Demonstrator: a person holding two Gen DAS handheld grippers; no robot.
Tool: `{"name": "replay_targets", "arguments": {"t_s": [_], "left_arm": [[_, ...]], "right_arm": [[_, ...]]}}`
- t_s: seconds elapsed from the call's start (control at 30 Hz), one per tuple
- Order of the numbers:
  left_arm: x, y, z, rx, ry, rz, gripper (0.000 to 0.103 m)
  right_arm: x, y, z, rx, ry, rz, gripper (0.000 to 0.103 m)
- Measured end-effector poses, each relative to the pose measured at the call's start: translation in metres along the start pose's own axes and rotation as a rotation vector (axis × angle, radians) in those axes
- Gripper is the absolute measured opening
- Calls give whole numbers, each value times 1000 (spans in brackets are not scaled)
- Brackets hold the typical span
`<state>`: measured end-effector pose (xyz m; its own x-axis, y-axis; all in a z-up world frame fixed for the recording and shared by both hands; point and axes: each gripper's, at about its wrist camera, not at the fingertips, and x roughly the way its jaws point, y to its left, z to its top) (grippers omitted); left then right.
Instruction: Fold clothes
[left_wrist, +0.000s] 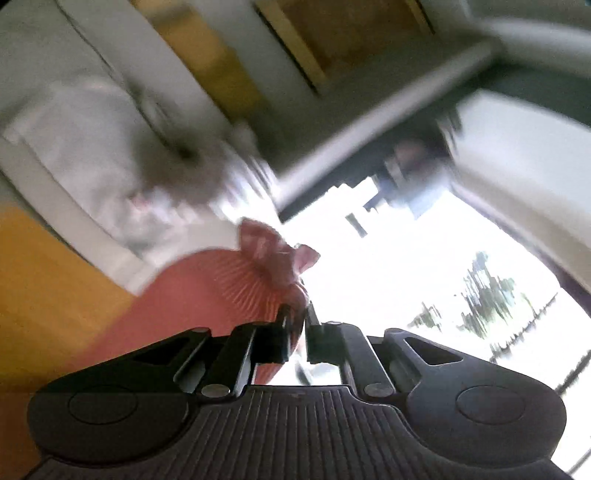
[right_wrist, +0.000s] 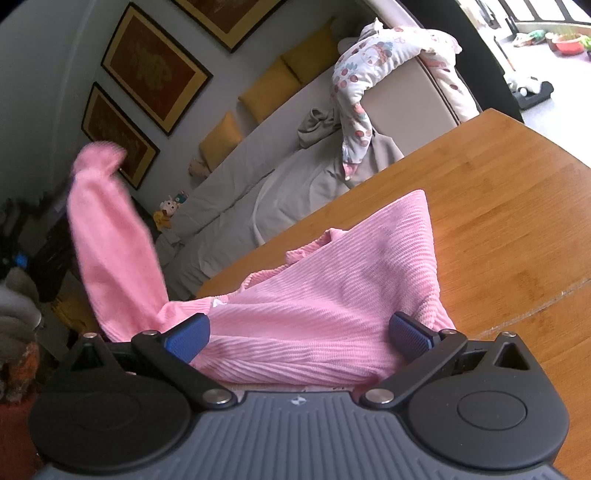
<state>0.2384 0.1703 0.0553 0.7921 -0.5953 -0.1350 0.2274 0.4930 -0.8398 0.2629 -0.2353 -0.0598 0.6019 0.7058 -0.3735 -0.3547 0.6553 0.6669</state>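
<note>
A pink ribbed garment (right_wrist: 332, 295) lies partly on the wooden table (right_wrist: 517, 229), and one blurred sleeve (right_wrist: 107, 229) is lifted up at the left. My right gripper (right_wrist: 299, 334) is open. Its blue pads (right_wrist: 188, 338) stand wide apart, and the pink fabric is bunched loosely between them and over the gripper body. The left wrist view is motion-blurred. There my left gripper (left_wrist: 297, 325) is shut on a bunched fold of the same pink garment (left_wrist: 229, 288), which fans out from the fingertips to the left.
Beyond the table stands a grey sofa (right_wrist: 280, 173) with yellow cushions (right_wrist: 266, 96). A patterned white garment (right_wrist: 354, 74) and a grey cloth (right_wrist: 317, 125) are draped on it. Framed pictures (right_wrist: 155, 62) hang on the wall. A bright window (left_wrist: 424, 280) fills the right of the left wrist view.
</note>
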Motion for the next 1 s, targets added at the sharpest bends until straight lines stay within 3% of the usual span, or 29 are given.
{"name": "replay_targets", "arguments": {"t_s": [0.1, 0.17, 0.27, 0.37, 0.47, 0.57, 0.63, 0.67, 0.7, 0.77, 0.83, 0.93, 1.0], "left_arm": [[57, -26, -23, 9, 145, -82, 34], [83, -39, -37, 26, 213, -127, 56], [65, -42, -44, 77, 195, -116, 78], [30, -37, -46, 149, 157, -61, 90], [-9, -30, -53, 308, 136, 116, 93], [-30, -17, -65, 452, 182, 322, 93], [-45, -4, -81, 506, 222, 400, 93], [-48, 3, -87, 522, 241, 423, 92], [-50, 10, -93, 535, 260, 442, 90], [-52, 22, -103, 567, 288, 468, 87], [-45, 28, -110, 604, 296, 468, 87], [-40, 30, -112, 600, 276, 408, 89], [-40, 27, -109, 592, 256, 367, 91]], "right_arm": [[-1, -1, 0, 7, 6, 9, 103], [-1, -2, 2, 0, 23, 21, 103], [0, -3, 2, 3, 37, 39, 103], [-2, -3, 3, 8, 36, 46, 103], [-16, 3, 6, -29, -29, 10, 103], [-40, 18, 9, -126, -141, -57, 103], [-47, 30, 11, -206, -172, -119, 102], [-48, 36, 12, -244, -166, -144, 95], [-44, 41, 14, -275, -136, -153, 81], [-31, 46, 16, -299, -61, -149, 70], [-10, 49, 17, -305, 11, -175, 70], [17, 52, 12, -314, 123, -189, 68], [31, 57, 8, -329, 184, -191, 39]]}}
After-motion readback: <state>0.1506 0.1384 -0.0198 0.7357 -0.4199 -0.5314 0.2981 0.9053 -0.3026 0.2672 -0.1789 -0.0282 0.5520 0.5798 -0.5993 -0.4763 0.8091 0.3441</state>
